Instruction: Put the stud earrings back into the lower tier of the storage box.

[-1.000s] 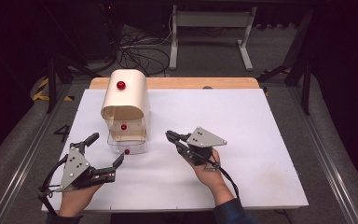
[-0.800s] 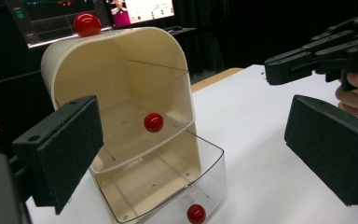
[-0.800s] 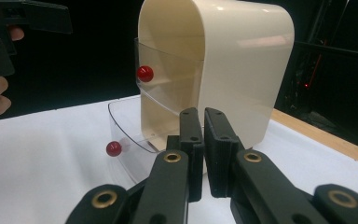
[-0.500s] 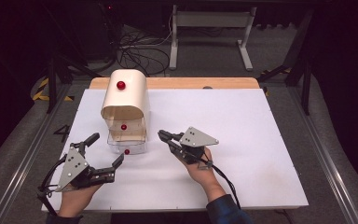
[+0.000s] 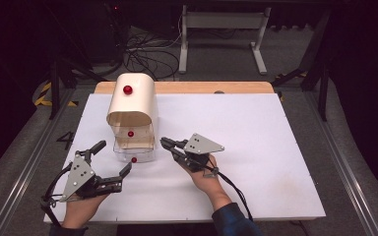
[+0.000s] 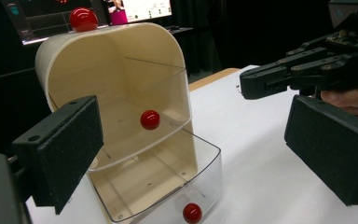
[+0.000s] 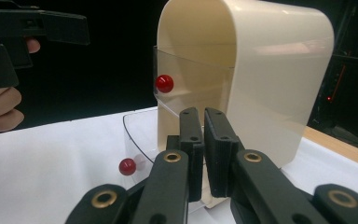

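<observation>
Cream drawer cabinet, small, arched top, standing upright on the white tabletop toward its left half, open front facing the person. A red ball knob is sitting on its top. Two clear plastic drawers are fitted inside: the upper drawer is resting pushed in, carrying a red knob on its front; the lower drawer is jutting out of the cabinet's front, its own red knob facing the person.

Right gripper: lying low just beside the pulled-out lower drawer, on its right in the high view, tips pointing at the drawer's side wall. Its jaws are standing closed together with nothing between them; the right gripper view is showing the two pads nearly touching.

Left gripper: hovering near the table's front edge, left of the drawer's front, apart from it. Its jaws are standing wide, holding nothing.
</observation>
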